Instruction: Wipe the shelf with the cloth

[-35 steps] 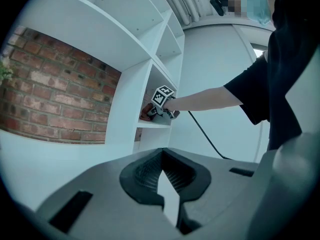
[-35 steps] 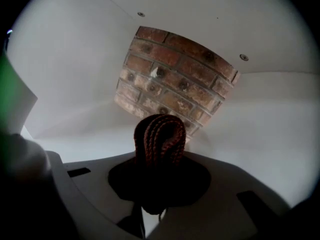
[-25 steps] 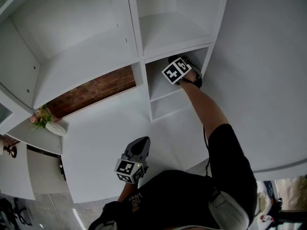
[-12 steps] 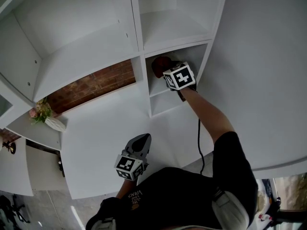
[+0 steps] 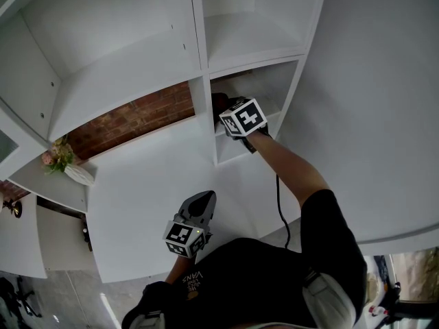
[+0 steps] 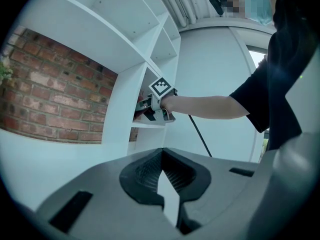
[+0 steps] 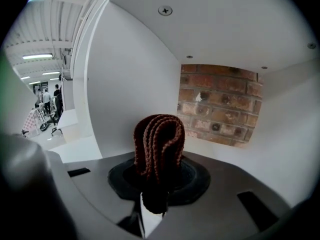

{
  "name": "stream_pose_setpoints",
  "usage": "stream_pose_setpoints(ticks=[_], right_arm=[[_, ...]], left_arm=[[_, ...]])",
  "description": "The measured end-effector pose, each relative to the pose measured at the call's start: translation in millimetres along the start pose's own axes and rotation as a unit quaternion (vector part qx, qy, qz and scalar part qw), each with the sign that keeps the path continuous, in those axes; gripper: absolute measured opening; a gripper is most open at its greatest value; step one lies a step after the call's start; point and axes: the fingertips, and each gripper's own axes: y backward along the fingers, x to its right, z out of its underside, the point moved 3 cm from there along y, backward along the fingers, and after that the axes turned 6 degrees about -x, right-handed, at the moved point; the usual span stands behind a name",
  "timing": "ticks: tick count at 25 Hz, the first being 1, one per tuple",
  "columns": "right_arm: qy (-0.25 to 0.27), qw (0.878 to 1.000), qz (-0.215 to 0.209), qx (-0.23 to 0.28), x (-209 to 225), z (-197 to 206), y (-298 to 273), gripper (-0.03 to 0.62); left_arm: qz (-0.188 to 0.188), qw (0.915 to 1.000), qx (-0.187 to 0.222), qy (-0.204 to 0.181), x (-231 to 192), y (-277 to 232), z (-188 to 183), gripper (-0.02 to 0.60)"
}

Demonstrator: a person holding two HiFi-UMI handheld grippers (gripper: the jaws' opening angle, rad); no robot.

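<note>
While the right gripper [image 5: 225, 108] clamps the folded brown cloth [image 7: 157, 143] inside the small shelf [image 5: 276, 105] bay, near its left wall, probably mid-wipe, the left gripper [image 5: 201, 208] hangs near the body, jaws together, empty, clear.

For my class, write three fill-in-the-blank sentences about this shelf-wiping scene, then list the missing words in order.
1. The right gripper is shut on the cloth, and the back wall it faces is bare ____.
2. The left gripper has its jaws together and holds ____.
3. In the head view, the flowers sit near the ____ edge of the picture.

Missing words: brick; nothing; left.
</note>
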Motion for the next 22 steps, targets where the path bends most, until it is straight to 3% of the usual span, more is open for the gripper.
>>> stream_pose_setpoints(ticks=[7, 11, 16, 22], right_arm=[[0.035, 0.998, 0.038, -0.022, 18, 11, 0, 0.067], [0.066, 0.992, 0.093, -0.049, 43, 21, 13, 0.067], [0.115, 0.975, 0.166, -0.090, 75, 31, 32, 0.067], [0.128, 0.948, 0.251, -0.148, 115, 52, 49, 0.067]], left_arm=[[0.000, 1.0000, 0.000, 0.003, -3, -1, 0, 0.005], [0.004, 1.0000, 0.001, 0.004, -3, -2, 3, 0.005], [0.011, 0.9999, -0.002, 0.008, -2, -4, 4, 0.005], [0.019, 0.9998, -0.004, 0.010, -2, -7, 4, 0.005]])
